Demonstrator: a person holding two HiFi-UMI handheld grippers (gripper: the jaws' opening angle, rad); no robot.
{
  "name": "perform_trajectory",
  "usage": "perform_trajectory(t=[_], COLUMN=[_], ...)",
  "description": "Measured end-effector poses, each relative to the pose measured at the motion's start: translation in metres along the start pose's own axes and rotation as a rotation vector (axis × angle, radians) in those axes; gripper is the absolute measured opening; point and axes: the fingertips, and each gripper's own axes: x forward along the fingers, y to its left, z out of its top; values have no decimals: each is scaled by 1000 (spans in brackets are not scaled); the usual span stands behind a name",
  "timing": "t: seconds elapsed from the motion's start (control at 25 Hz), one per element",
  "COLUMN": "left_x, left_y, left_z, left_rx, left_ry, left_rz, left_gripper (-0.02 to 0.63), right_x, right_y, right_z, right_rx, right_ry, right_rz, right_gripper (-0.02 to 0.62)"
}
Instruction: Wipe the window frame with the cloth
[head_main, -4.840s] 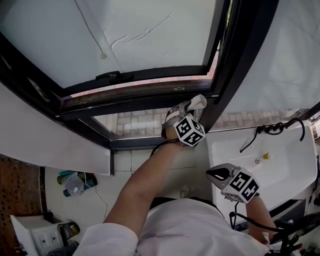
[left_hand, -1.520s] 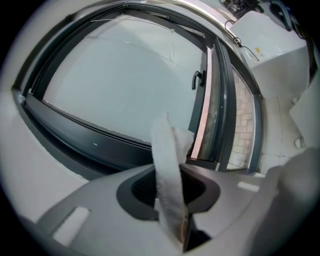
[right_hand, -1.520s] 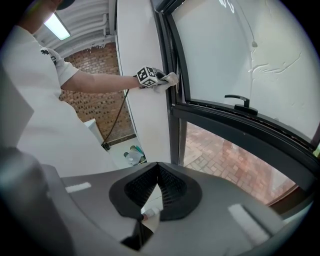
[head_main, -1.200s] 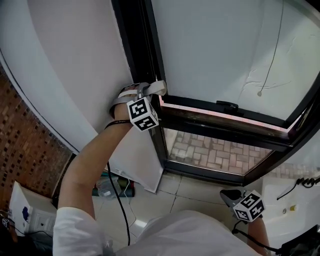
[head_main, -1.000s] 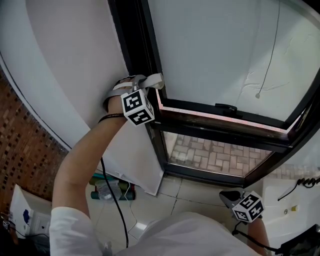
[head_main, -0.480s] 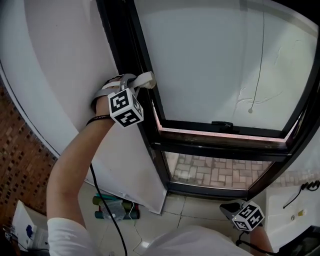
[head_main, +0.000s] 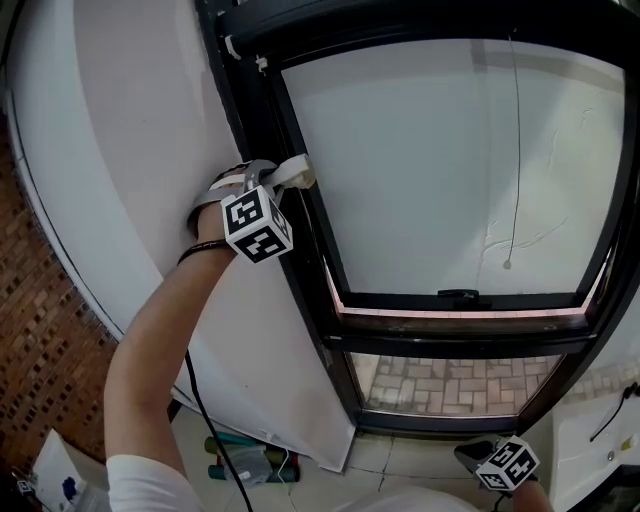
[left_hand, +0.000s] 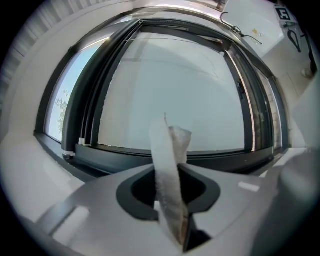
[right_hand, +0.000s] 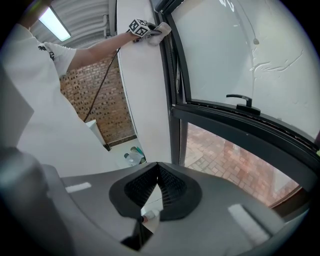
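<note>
My left gripper (head_main: 285, 180) is raised against the black window frame (head_main: 300, 240) on its left upright, shut on a white cloth (head_main: 293, 171). In the left gripper view the cloth (left_hand: 169, 170) stands pinched between the jaws, with the frame (left_hand: 120, 155) just beyond it. My right gripper (head_main: 478, 455) hangs low at the bottom right, far from the frame; its jaws meet with nothing between them in the right gripper view (right_hand: 158, 172). That view also catches the left gripper (right_hand: 156, 31) and the cloth (right_hand: 162, 32) high on the frame.
A white wall panel (head_main: 130, 150) runs along the frame's left side, brick wall (head_main: 40, 350) beyond it. The frosted pane (head_main: 450, 170) has a black handle (head_main: 458, 294) on its lower rail. Bottles (head_main: 250, 462) lie on the floor below.
My left gripper has carried the cloth from the lower rail's right end to the left upright and then up it. The head view has tilted upward. The right gripper has stayed low.
</note>
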Motion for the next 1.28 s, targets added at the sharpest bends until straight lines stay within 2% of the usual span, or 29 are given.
perform_trajectory(t=[0.4, 0.68, 0.84, 1.16, 1.28], left_x=[-4, -9, -15, -17, -28], left_y=[84, 158, 195, 203, 202], left_z=[3, 6, 8, 6, 13], left_rx=[27, 58, 49, 66, 73], left_ry=[4, 38, 56, 65, 37], left_rz=[84, 194, 255, 266, 276], left_gripper=[106, 106, 106, 106, 106], right_x=[-1, -2, -3, -9, -8], right_y=[-5, -5, -1, 2, -1], right_z=[-1, -3, -5, -12, -5], right_rx=[10, 25, 39, 61, 52], right_ry=[8, 4, 2, 5, -9], right_rz=[-15, -27, -31, -48, -56], right_gripper=[5, 4, 5, 5, 4])
